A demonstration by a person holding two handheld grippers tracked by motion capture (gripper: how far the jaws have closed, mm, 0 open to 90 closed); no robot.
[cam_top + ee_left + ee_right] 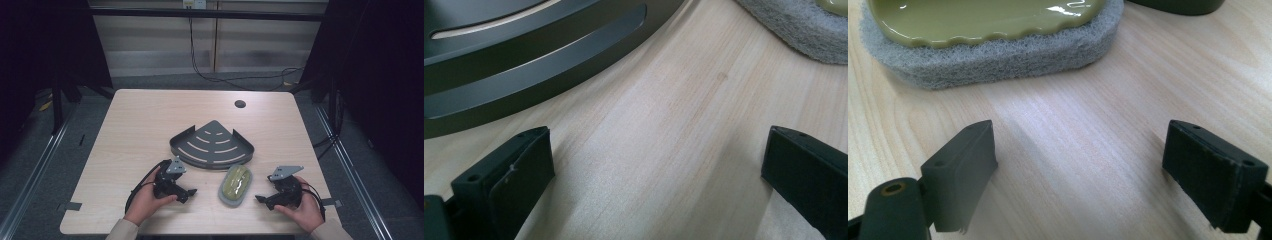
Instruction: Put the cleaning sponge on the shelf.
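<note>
Nearest the high camera, two hands came in over the table's [150, 115] near edge, each wrapped around a black set of tongs with a grey three-cornered plate on top and a dark cable trailing back. Between them, close to the near edge and a little right of its middle, lay the scrub pad [235, 184]: an oval slab of coarse grey fibre topped by a glossy olive-green grip with a wavy rim. It lay flat on the pale wood-grain top, just in front of the corner shelf [212, 145], a dark grey metal quarter-round tray with a low wall and curved slots cut through its floor.

Resting low on the table left of the pad, the left tongs [190, 192] pointed right toward it, the hand's fingers curled over the body. Its jaws stood wide with bare wood between them; in the left gripper view the shelf's curved wall [534, 80] rose ahead at the left and the pad's fuzzy edge [794, 30] showed at the top right. On the pad's other side, the right tongs [261, 199] pointed left, cupped from behind by the hand. Its jaws were equally wide, empty, and stopped short of the pad [993, 55], which lay just ahead of them.
</note>
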